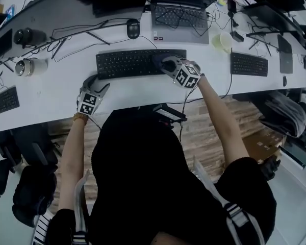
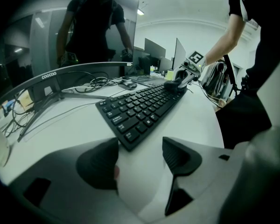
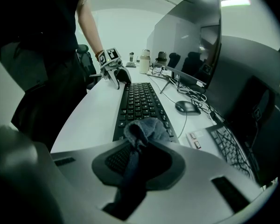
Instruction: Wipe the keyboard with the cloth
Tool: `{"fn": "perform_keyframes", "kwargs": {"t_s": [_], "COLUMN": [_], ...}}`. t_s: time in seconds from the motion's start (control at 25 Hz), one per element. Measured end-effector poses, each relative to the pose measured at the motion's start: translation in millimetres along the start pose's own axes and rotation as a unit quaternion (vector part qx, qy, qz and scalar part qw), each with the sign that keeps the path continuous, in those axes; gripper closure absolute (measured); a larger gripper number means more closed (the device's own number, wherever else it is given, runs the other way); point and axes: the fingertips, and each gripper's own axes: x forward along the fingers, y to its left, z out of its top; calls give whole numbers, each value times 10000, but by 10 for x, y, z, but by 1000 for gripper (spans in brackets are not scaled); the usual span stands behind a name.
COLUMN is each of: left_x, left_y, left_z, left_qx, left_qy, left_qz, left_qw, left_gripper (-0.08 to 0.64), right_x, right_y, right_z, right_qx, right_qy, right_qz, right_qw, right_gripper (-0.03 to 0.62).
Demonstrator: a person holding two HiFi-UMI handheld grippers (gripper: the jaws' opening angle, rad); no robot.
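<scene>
White office desk [image 1: 51, 93], from the head view, carried a black keyboard [image 1: 127, 64]. The right gripper [image 1: 169, 65] held a dark cloth [image 1: 160, 58] at its right end. The left gripper view showed the left gripper [image 2: 140, 149] with jaws wide apart (nothing between them), just off the keyboard's corner. The right gripper view showed jaws pinched tight on the bunched cloth.

A mouse [image 1: 133, 28], a laptop [image 1: 180, 20] and a smaller keyboard [image 1: 249, 64] rest on the white desk [image 1: 51, 86].
</scene>
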Motion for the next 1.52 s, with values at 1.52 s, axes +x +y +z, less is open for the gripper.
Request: {"fn": "perform_keyframes", "kwargs": {"t_s": [1.52], "left_x": [11], "left_y": [-6], "left_z": [20], "left_qx": [1], "left_qy": [-14], "left_qz": [-28], "left_qw": [10000], "left_gripper": [259], "right_x": [514], "right_y": [49], "right_z": [706], "right_qx": [-282], "right_qy": [-341], "right_qz": [531], "right_qw": [9976], "right_gripper": [535]}}
